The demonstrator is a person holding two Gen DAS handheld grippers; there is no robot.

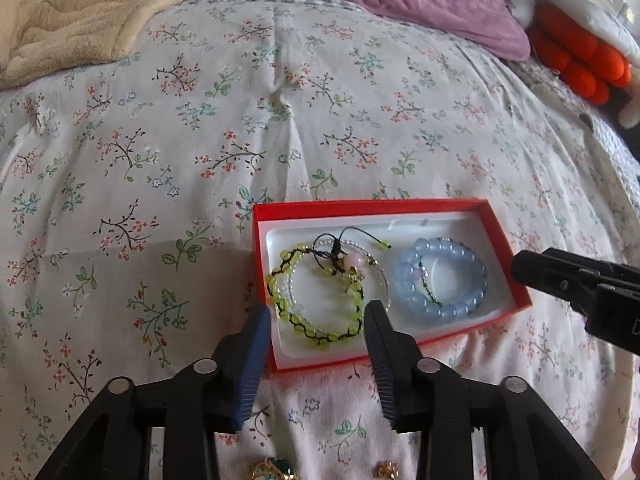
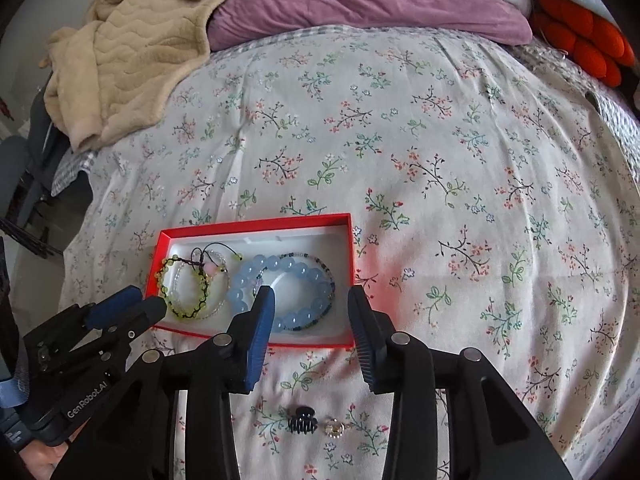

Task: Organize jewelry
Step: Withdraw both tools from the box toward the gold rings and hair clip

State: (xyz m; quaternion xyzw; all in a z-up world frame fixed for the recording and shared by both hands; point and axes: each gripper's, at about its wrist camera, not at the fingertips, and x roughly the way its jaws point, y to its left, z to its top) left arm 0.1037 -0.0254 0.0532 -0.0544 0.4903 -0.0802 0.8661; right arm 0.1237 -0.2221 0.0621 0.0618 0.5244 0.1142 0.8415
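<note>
A red box point(image 1: 400, 203) with a white lining lies on the floral bedspread. Inside it, a yellow-green beaded bracelet point(image 1: 312, 334) on black cord lies at the left over a clear bead ring, and a pale blue bead bracelet point(image 1: 436, 309) at the right. My left gripper point(image 1: 318, 312) is open above the box's near left corner, its fingers straddling the green bracelet point(image 2: 180, 312) without gripping it. My right gripper point(image 2: 312, 294) is open over the box's near right part point(image 2: 256, 226), above the blue bracelet point(image 2: 304, 314). Each gripper also shows in the other's view: left gripper point(image 2: 148, 300), right gripper point(image 1: 520, 268).
A black hair claw point(image 2: 302, 426) and a small beaded ring point(image 2: 334, 428) lie on the bedspread in front of the box. Gold trinkets point(image 1: 274, 470) lie near the left gripper's base. A beige blanket point(image 2: 132, 60), purple pillow point(image 2: 360, 0) and orange plush point(image 2: 580, 36) lie at the far end.
</note>
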